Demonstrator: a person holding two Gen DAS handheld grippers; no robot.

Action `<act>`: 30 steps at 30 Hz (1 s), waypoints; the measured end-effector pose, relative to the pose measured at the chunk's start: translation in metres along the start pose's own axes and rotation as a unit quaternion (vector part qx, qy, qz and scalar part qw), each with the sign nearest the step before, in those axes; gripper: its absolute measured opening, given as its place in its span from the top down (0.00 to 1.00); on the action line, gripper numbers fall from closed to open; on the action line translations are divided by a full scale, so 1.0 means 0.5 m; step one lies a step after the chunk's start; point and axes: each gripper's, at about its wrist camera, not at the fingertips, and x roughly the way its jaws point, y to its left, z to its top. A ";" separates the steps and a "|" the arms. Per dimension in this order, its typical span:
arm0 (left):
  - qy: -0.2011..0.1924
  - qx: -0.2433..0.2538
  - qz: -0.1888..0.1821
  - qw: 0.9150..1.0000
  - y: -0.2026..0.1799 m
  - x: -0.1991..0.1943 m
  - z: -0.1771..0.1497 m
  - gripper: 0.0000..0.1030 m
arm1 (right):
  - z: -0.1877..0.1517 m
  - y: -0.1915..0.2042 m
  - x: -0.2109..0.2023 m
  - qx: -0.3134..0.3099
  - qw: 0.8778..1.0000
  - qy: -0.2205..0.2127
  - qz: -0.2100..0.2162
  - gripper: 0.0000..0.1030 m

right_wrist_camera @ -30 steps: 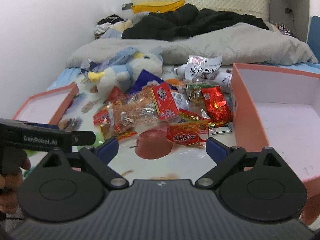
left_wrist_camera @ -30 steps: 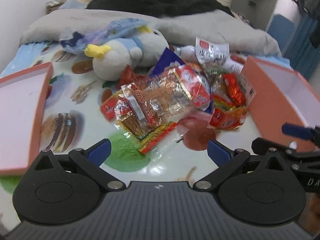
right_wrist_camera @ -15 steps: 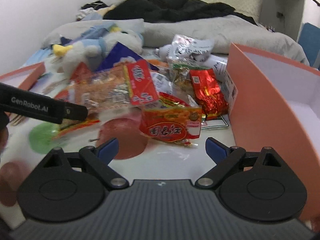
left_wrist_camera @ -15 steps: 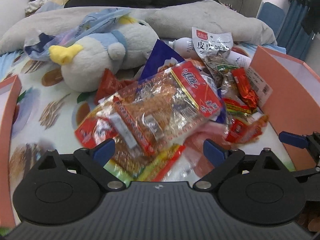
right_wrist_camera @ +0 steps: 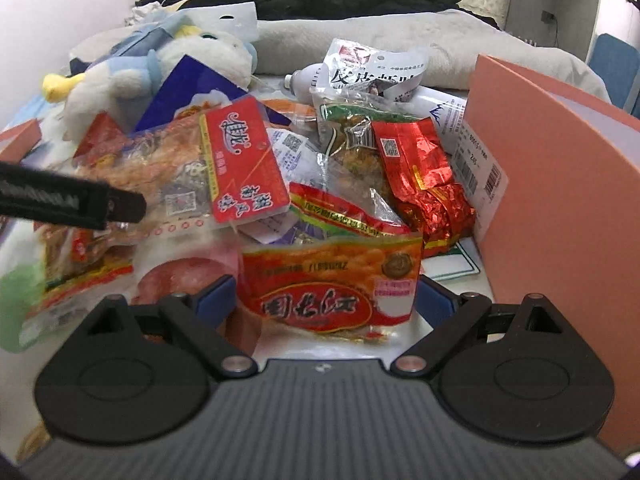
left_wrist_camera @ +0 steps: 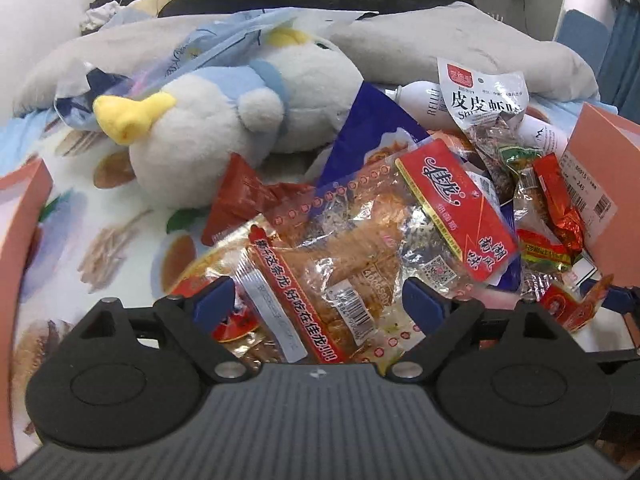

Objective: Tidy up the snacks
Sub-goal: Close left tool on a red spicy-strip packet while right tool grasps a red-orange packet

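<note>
A heap of snack packets lies on the printed bed sheet [left_wrist_camera: 120,240]. My left gripper [left_wrist_camera: 318,300] hangs low over a clear packet of brown snacks with a red label [left_wrist_camera: 360,240]. Its jaws are closing, the packet lies between the blue fingertips [left_wrist_camera: 212,300], and no pad presses on it. My right gripper [right_wrist_camera: 324,298] is open around an orange-red packet [right_wrist_camera: 332,284], with a blue tip at each side edge. Behind that packet lie a red foil pouch [right_wrist_camera: 424,184] and a green-topped clear bag [right_wrist_camera: 352,128]. The left gripper's black arm [right_wrist_camera: 72,200] shows in the right wrist view.
An orange box [right_wrist_camera: 560,160] with a tall wall stands close on the right. An orange lid [left_wrist_camera: 24,184] lies at the left edge. A white and blue plush toy [left_wrist_camera: 224,112], a white bottle [left_wrist_camera: 420,100] and a grey duvet [left_wrist_camera: 460,48] sit behind the heap.
Both grippers have moved forward and down onto the heap. The clear packet now sits between the left fingers and the orange-red packet between the right fingers. The left jaws have narrowed slightly.
</note>
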 end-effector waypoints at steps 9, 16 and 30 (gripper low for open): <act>-0.002 0.005 -0.023 1.000 -0.022 0.011 -0.018 0.37 | 0.008 0.006 0.001 -0.017 1.000 -0.006 0.014 0.23; 0.005 -0.010 -0.041 0.999 -0.012 -0.007 -0.017 0.55 | 0.008 0.002 -0.018 -0.018 0.999 -0.003 0.026 0.28; 0.018 -0.107 -0.053 0.993 0.042 -0.119 -0.061 0.64 | -0.027 -0.006 -0.111 -0.026 0.998 0.014 0.048 0.30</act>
